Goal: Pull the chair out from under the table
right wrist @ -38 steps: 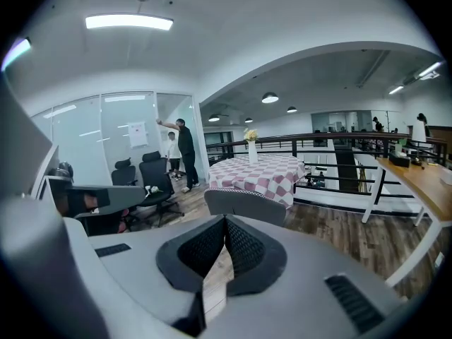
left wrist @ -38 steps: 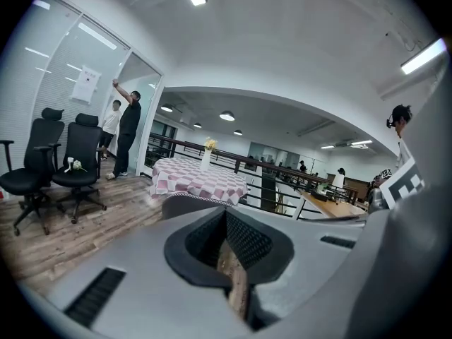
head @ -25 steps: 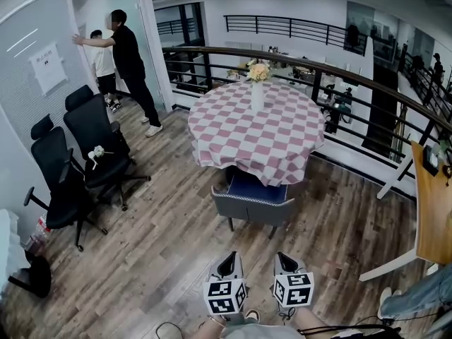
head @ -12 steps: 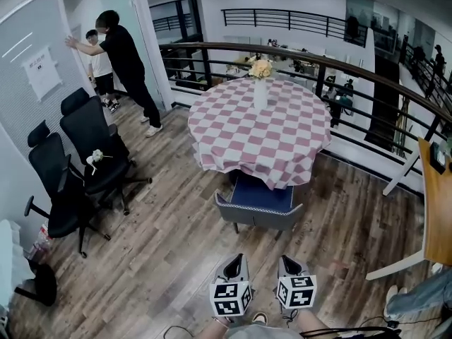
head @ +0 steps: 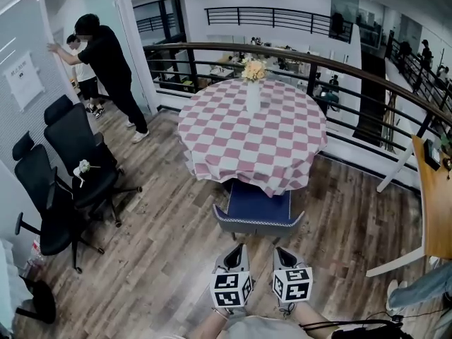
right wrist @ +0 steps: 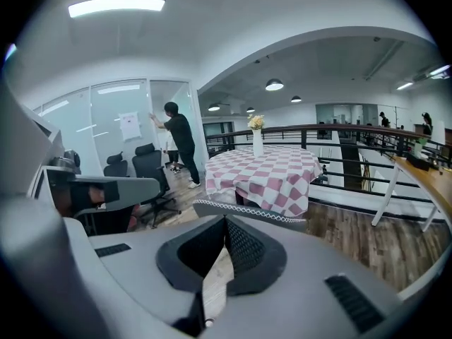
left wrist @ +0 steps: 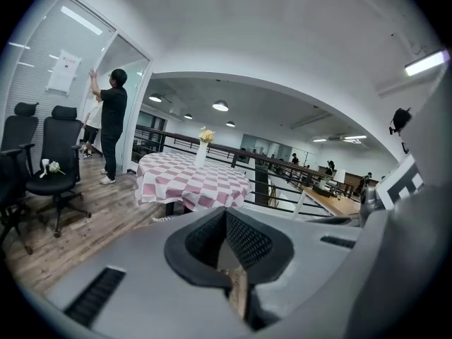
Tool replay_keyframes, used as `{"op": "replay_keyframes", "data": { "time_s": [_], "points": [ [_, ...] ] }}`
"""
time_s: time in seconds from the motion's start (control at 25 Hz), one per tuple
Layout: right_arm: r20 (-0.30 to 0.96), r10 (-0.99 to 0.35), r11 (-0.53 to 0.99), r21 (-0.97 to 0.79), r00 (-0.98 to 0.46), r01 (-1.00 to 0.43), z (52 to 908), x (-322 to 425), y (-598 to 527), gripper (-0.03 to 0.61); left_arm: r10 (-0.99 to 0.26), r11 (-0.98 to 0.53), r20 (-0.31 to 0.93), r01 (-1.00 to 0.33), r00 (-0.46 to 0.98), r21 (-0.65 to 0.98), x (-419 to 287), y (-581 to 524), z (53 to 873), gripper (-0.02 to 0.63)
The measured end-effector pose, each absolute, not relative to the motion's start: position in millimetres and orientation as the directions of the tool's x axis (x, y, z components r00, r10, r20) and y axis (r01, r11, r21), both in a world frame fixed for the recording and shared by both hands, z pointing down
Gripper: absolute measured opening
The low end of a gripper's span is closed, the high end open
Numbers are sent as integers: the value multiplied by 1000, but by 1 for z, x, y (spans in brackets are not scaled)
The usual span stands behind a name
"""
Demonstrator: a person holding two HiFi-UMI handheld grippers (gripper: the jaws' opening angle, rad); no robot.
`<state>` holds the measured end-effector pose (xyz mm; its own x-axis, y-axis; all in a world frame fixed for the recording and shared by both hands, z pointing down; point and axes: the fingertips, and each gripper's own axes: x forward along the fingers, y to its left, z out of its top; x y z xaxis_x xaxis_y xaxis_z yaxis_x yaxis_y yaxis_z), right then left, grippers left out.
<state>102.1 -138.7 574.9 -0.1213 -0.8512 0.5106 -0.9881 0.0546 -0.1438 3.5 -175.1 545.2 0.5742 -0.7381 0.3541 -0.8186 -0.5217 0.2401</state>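
A wood-plank floor (head: 162,246) runs to a curved railing (head: 367,76). The round table (head: 247,133), under a checked cloth, carries a white vase (head: 253,97) holding flowers (head: 254,70). The chair (head: 258,205) sits half tucked under the table's near edge, just ahead of the left gripper (head: 235,251) and right gripper (head: 283,254), both clenched on nothing.

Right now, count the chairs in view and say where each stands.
3. Nearer black office chair and farther black office chair, by the left wall; grey chair, tucked partly under the checkered table. Others may hide behind it.
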Motion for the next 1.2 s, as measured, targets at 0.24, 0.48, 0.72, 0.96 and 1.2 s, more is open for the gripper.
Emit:
{"op": "replay_keyframes", "data": {
  "time_s": [0.24, 0.48, 0.72, 0.96, 1.2],
  "points": [
    [487, -871, -7, -150, -68, -989, 567, 94, -175, 17, -719, -562, 342, -796, 605, 224, -9, -211, 540, 3],
    [481, -876, -66, -156, -18, -985, 567, 91, -194, 17, -687, -610, 340, -763, 643, 211, -10, -235, 541, 3],
    [495, -869, -101, -160, 9, -982, 574, 92, -195, 17, -661, -619, 364, -751, 656, 228, -9, -243, 556, 2],
    [529, -848, -107, -167, 2, -980, 582, 103, -194, 17, -642, -609, 404, -754, 651, 246, 0, -238, 570, 2],
    [537, -843, -80, -181, -30, -980, 583, 108, -197, 17, -649, -587, 417, -768, 636, 257, 5, -240, 572, 3]
  ]
}}
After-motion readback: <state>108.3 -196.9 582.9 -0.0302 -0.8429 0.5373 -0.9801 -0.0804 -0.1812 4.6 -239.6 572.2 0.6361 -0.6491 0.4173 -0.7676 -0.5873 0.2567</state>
